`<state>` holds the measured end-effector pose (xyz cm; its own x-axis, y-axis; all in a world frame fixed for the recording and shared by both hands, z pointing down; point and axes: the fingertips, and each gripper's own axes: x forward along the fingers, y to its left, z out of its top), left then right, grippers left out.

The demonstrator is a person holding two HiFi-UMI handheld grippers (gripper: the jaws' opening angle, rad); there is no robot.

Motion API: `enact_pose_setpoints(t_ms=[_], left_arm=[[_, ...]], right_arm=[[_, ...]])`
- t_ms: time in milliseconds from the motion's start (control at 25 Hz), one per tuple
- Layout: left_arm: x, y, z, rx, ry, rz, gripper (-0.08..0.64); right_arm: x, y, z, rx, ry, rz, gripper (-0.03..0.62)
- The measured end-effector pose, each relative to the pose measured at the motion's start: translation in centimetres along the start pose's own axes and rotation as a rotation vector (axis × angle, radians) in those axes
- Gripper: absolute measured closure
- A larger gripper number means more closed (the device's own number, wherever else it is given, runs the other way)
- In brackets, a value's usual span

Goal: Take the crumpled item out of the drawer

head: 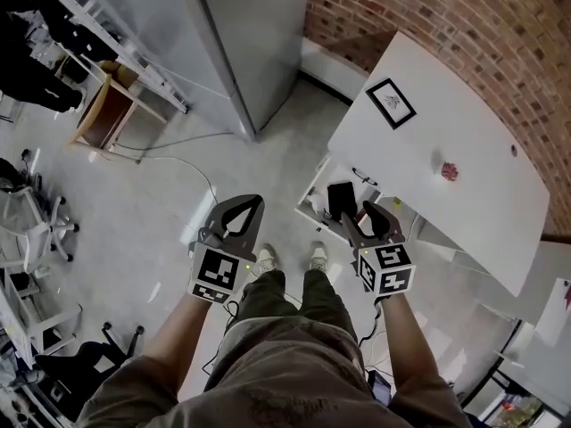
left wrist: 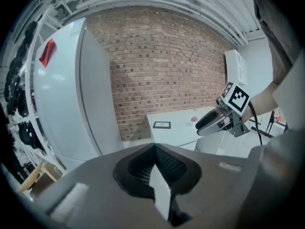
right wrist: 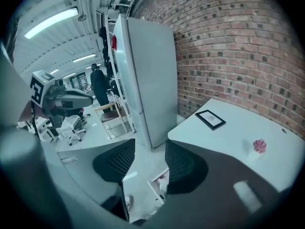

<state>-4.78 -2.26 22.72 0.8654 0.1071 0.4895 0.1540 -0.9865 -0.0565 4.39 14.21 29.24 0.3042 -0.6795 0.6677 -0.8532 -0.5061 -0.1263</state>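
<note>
Under the white table (head: 473,212) a drawer (head: 312,196) stands pulled out, holding a black item (head: 340,198) and some pale things I cannot make out. A small pink crumpled item (head: 449,170) lies on the table top, also in the right gripper view (right wrist: 259,145). My right gripper (head: 359,210) hovers above the drawer, open and empty (right wrist: 150,151). My left gripper (head: 241,209) hangs over the floor left of the drawer, jaws together with nothing in them (left wrist: 155,149).
A black picture frame (head: 391,102) lies on the table near the brick wall (head: 464,25). A tall grey cabinet (head: 241,43) stands to the left of the table. A wooden chair (head: 107,110) and an office chair (head: 36,221) stand further left.
</note>
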Motion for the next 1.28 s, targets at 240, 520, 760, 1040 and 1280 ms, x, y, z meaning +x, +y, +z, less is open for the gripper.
enact_pose_setpoints(t_ms=[240,520,760,1040,1280], left_arm=[[3.9,0.0,-5.5,-0.024,0.076,-0.017,0.559],[9.1,-0.3,-13.7,-0.068,0.179,-0.025,0.560],[13.4,-0.8,-20.2,-0.111,0.253,-0.054,0.559],[18.2,-1.2,-26.6,-0.131,0.300,-0.086,0.560],[22.2,-1.2,-32.2,-0.133,0.327,-0.099,0.560]], right_arm=[[5.7,-1.2,-4.9,0.002,0.104,0.028,0.365],[12.4,-3.0,-12.2,0.012,0.224,0.063,0.368],[18.9,-4.6,-18.3,0.042,0.321,0.068,0.370],[25.7,-5.8,-24.0,0.029,0.390,0.090,0.371],[30.5,-6.4,-29.3,0.017,0.448,0.108,0.373]])
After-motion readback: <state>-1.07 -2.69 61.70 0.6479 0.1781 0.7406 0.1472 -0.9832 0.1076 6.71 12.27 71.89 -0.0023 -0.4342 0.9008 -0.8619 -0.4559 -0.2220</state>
